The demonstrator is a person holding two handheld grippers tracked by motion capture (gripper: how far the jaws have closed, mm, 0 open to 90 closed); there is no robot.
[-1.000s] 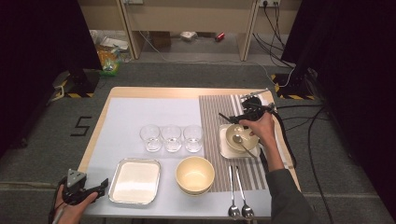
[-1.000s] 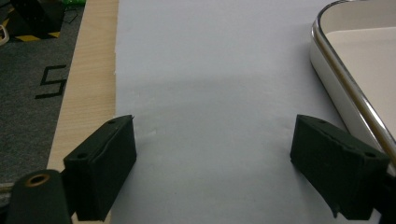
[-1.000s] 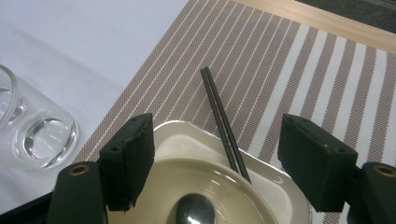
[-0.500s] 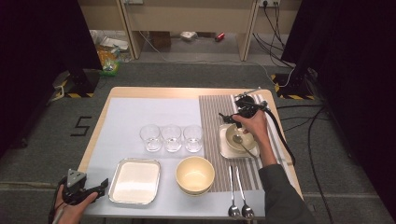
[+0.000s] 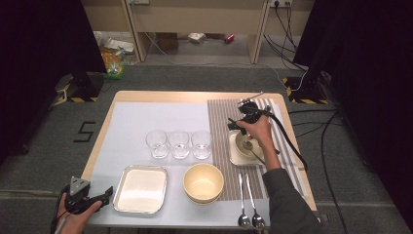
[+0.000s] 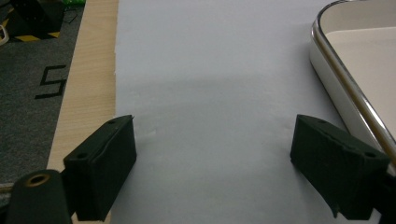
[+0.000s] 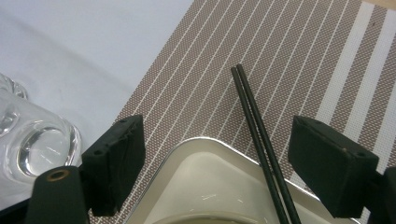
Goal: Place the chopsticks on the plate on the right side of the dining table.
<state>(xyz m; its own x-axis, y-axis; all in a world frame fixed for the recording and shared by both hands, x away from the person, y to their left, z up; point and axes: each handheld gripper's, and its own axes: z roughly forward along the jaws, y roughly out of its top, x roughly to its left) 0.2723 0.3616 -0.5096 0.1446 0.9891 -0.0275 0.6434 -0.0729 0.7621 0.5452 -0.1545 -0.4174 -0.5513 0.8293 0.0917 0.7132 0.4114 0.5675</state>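
High view: 3 glasses (image 5: 178,144), 2 spoons (image 5: 249,202), 2 trays (image 5: 141,189); left tongs (image 5: 108,191) and right tongs (image 5: 233,127) released.

The pale mat (image 5: 146,117) lies bare between the table's (image 5: 195,94) far edge and the row of 3 glasses (image 5: 179,144), giving open passage there. The glasses stand close together, blocking the middle. Nearer, the metal tray (image 5: 140,189) and yellow bowl (image 5: 203,182) crowd the front, with 2 spoons (image 5: 247,200) beside them. On the striped placemat (image 5: 229,117), the small tray (image 5: 233,152) with its chopsticks (image 7: 261,140) sits just below the right gripper (image 7: 217,158).
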